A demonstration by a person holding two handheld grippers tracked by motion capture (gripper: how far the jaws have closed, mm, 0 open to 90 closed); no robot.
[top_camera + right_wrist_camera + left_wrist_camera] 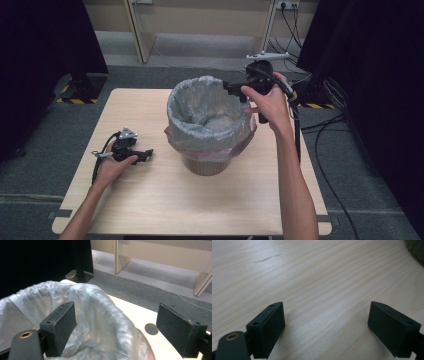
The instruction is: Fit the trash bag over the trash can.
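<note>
A brown bin (205,165) lined with a thin grey plastic bag (207,112) stands in the middle of the wooden table (150,200). My right gripper (231,90) hangs at the bin's far right rim, pointing left across it. In the right gripper view its jaws (116,312) stand wide apart above the bag's rim (75,295), pressing on nothing. My left gripper (146,154) rests low on the table left of the bin, pointing toward it. Its jaws (325,312) are open over bare wood, and a corner of the bin (415,250) shows at the top right.
Black curtains hang at both sides, with stand bases (82,87) on the grey carpet. Cables (320,125) trail over the floor at the right. Pale wooden furniture legs (137,35) stand behind the table. A dark round mark (151,328) lies on the tabletop past the bin.
</note>
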